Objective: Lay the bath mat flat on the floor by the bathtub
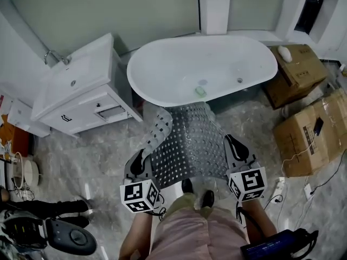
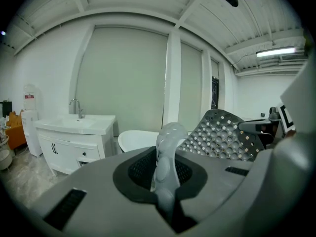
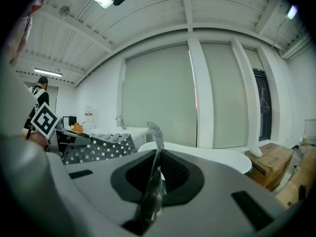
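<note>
Jaws of left gripper (image 2: pixel 165 174) and right gripper (image 3: pixel 156 169) clamp bath mat (image 1: pixel 190 145), spanning them overhead.

place: bathroom | evidence: freestanding bathtub (image 1: pixel 201 69); sink vanity (image 1: pixel 81 93) with tap (image 1: pixel 54 56); marble-look floor (image 1: pixel 97 151) | also: cardboard boxes (image 1: pixel 304 137)

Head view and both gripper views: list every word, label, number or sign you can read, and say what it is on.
No readable text in any view.
Markers on left cube and right cube: square patterns only, no letters.
Red label on white unit: too blurred to read.
Boxes: no print can be made out.
</note>
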`<state>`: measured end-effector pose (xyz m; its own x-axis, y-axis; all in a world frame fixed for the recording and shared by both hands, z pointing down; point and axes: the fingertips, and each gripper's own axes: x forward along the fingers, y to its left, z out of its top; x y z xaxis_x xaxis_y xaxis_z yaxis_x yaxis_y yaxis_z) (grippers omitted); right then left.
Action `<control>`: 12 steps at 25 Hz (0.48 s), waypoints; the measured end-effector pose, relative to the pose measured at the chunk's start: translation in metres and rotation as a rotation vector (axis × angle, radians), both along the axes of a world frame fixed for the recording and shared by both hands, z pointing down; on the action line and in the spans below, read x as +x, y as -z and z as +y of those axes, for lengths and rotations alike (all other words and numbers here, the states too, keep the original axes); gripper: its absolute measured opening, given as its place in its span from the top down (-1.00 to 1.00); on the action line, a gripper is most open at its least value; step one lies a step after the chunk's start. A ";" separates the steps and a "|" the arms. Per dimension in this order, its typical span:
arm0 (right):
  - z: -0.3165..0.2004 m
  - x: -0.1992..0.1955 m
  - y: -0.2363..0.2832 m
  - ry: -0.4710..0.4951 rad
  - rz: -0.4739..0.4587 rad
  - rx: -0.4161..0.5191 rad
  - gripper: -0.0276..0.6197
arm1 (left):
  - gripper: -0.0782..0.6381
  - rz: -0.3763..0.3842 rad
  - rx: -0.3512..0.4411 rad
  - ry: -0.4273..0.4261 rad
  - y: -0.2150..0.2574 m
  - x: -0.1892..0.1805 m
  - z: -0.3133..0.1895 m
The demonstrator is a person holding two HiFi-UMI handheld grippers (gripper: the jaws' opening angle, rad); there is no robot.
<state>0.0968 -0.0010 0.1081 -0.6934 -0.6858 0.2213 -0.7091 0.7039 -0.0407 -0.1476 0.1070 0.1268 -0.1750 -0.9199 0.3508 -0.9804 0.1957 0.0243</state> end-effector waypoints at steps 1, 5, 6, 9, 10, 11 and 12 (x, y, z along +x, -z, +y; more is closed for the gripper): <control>-0.003 -0.003 0.001 -0.006 0.003 0.002 0.82 | 0.67 0.003 0.002 -0.007 0.000 -0.003 -0.006; -0.021 -0.015 0.007 -0.029 0.015 0.012 0.82 | 0.67 0.017 0.014 -0.034 0.001 -0.017 -0.031; -0.024 -0.019 0.009 -0.035 0.018 0.015 0.82 | 0.67 0.019 0.019 -0.041 0.003 -0.021 -0.037; -0.036 -0.031 0.014 -0.058 0.021 0.031 0.82 | 0.67 0.023 0.035 -0.065 0.006 -0.035 -0.054; -0.041 -0.035 0.015 -0.067 0.022 0.036 0.82 | 0.67 0.024 0.039 -0.073 0.006 -0.040 -0.061; -0.047 -0.039 0.016 -0.076 0.023 0.041 0.82 | 0.67 0.026 0.043 -0.082 0.006 -0.045 -0.069; -0.052 -0.043 0.017 -0.086 0.023 0.045 0.82 | 0.67 0.027 0.046 -0.091 0.006 -0.050 -0.078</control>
